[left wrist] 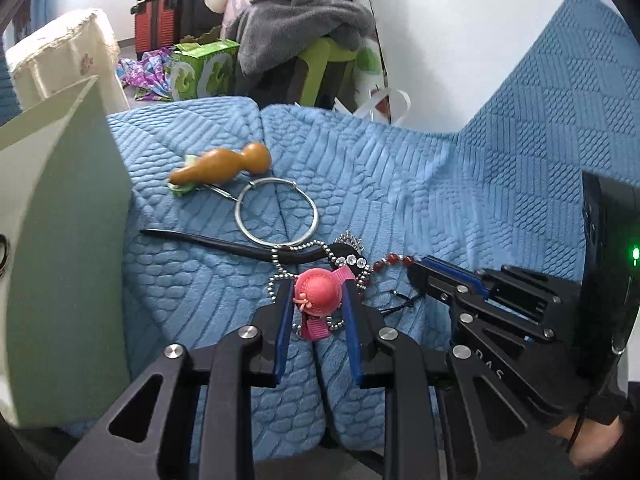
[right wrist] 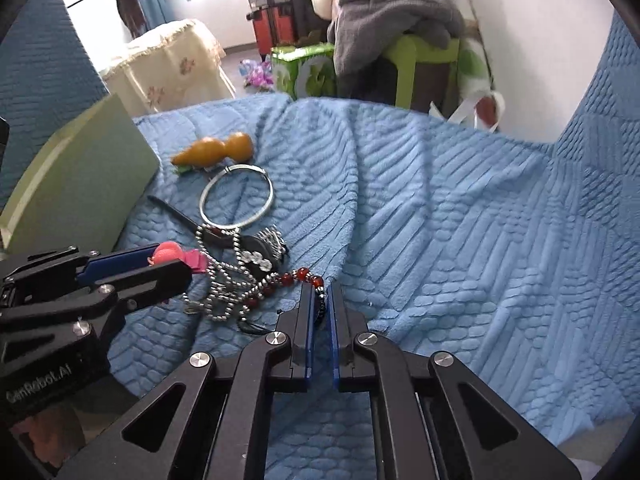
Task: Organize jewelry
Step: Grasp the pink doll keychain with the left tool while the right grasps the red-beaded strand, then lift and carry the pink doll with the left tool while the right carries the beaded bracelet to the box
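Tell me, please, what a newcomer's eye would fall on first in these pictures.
Most likely the pink hat clip, bright against the blue blanket, sitting between the fingers of the left gripper. Next, the tangle beside it: a silver ball chain knotted with a red bead strand, whose end the right gripper pinches. Farther back lie a silver bangle and a tan gourd.
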The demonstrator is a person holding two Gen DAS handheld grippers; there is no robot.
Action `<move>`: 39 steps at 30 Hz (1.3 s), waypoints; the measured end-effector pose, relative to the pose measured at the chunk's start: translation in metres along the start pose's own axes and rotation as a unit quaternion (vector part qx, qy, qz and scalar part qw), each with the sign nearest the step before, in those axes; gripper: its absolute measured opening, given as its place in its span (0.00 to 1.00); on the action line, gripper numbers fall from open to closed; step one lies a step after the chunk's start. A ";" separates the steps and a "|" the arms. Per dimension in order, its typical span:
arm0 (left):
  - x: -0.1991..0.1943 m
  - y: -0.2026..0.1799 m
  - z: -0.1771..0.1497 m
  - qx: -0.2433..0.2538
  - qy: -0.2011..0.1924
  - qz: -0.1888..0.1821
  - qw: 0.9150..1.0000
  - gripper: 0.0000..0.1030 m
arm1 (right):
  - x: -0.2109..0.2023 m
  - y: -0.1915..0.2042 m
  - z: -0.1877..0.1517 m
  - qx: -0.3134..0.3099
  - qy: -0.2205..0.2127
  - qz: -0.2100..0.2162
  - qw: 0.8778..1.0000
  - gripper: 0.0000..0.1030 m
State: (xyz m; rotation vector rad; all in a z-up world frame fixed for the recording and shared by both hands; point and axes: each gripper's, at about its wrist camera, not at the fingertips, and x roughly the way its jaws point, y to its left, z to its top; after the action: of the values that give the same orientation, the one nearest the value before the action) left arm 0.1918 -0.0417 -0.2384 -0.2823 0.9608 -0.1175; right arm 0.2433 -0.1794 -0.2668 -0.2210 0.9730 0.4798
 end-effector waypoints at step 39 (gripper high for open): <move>-0.044 0.042 -0.013 -0.063 -0.020 -0.034 0.997 0.24 | 0.014 -0.001 -0.019 -0.011 0.055 -0.018 0.998 0.05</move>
State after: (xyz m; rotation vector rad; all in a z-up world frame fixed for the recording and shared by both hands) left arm 0.1552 0.0059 -0.2225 -0.4319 0.9207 -0.1131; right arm 0.2364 -0.1836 -0.2894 -0.2859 1.0700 0.4485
